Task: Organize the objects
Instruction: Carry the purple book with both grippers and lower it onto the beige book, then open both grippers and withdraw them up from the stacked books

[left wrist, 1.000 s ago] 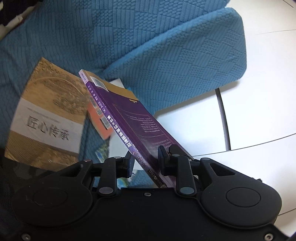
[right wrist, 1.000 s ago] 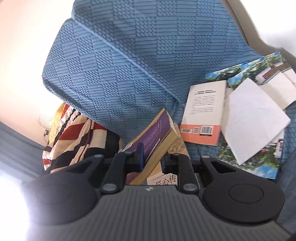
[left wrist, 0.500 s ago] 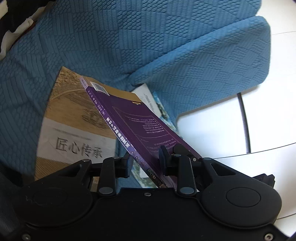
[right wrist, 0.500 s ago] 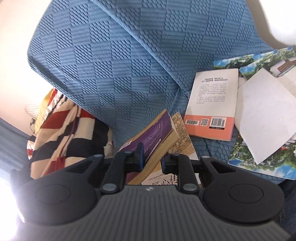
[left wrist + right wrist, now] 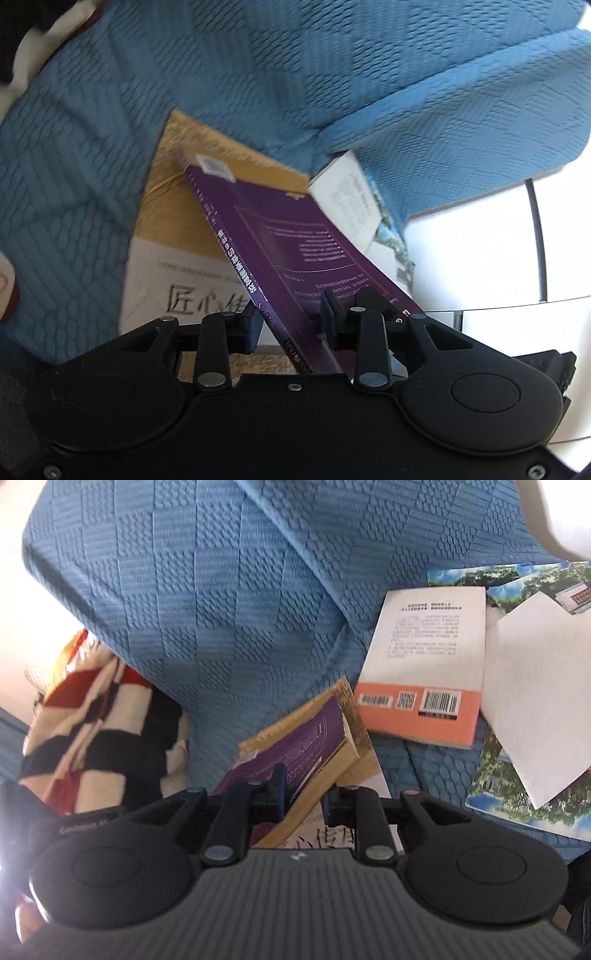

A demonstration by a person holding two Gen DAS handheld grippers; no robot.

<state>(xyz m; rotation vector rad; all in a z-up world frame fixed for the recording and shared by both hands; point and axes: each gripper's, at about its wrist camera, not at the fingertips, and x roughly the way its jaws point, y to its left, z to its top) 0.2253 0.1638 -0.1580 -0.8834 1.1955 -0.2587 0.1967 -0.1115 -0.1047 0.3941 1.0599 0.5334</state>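
Observation:
A purple book [image 5: 295, 243] hangs tilted between both grippers, low over a tan book [image 5: 177, 236] with large printed characters that lies flat on the blue sofa seat. My left gripper [image 5: 290, 321] has the spine end between its fingers; its jaws are opening, though both pads still touch the book. My right gripper [image 5: 303, 797] is shut on the purple book [image 5: 303, 742] at its yellowed page edge. The tan book [image 5: 360, 738] shows under it there too.
A white and orange book [image 5: 424, 664] lies face down to the right, beside picture booklets [image 5: 517, 801] and a white sheet [image 5: 535, 701]. A blue cushion [image 5: 221, 590] rises behind. A striped cloth [image 5: 92, 716] lies at the left. White floor tiles [image 5: 480, 240] show beyond the sofa's edge.
Both grippers have come down with the purple book toward the tan book, which now fills more of the views. The gap between the left fingers is slightly wider.

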